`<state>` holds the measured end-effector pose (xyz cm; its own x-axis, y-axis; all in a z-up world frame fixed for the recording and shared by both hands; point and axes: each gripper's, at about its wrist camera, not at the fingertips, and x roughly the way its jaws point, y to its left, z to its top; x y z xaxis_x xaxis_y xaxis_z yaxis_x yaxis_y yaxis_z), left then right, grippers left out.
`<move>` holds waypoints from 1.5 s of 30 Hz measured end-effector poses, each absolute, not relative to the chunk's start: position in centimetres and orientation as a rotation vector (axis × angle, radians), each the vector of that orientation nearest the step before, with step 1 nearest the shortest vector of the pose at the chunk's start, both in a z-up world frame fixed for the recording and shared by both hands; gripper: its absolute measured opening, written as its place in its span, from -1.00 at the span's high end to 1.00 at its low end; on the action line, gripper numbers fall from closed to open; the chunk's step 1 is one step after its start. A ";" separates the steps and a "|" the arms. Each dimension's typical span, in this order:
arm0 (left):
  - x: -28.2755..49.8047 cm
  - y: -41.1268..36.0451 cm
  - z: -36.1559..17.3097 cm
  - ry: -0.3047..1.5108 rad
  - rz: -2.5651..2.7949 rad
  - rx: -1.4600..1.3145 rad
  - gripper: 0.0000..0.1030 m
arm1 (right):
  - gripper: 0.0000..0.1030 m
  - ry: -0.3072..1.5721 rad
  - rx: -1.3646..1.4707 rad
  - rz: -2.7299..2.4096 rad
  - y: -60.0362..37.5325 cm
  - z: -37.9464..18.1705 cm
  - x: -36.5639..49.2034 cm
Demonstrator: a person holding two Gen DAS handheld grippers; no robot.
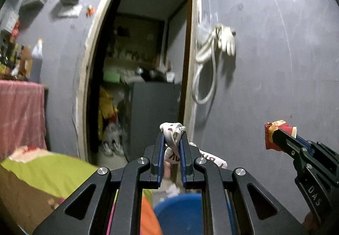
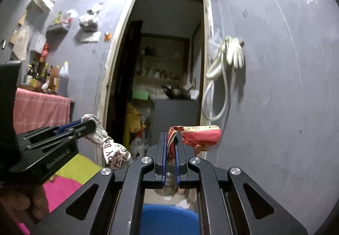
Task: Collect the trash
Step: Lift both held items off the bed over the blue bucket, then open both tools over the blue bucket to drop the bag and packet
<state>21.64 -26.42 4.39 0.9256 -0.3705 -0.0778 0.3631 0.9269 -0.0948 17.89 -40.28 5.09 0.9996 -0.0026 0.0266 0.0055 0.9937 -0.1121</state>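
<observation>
Trash is pinched in both hands, left tool (image 1: 172,141) clamped on a crumpled white printed wrapper (image 1: 172,132) and right tool (image 2: 169,148) on a red snack bag (image 2: 197,135), both carried level above the blue bin (image 2: 169,220), probably for dropping in.

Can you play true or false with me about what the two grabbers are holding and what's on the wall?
1. The left gripper is pinching a white crumpled wrapper with letters on it. True.
2. The right gripper is empty. False: it is shut on a red snack packet.
3. A white glove hangs on the grey wall beside the doorway. True.
4. A green bucket sits below the grippers. False: the blue bucket is blue.
5. The doorway is closed by a door. False: it stands open.
</observation>
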 end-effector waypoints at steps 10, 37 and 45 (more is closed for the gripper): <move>25.7 -29.2 0.1 0.308 -0.417 -0.035 0.79 | 0.90 0.181 -0.001 0.032 -43.2 1.4 21.3; 31.8 -28.3 -4.2 0.658 -0.468 -0.134 0.53 | 0.54 0.432 0.134 0.088 -45.4 -1.7 25.6; 30.9 -27.0 -2.3 0.580 -0.472 -0.154 0.42 | 0.54 0.366 0.123 0.059 -45.3 -0.3 24.5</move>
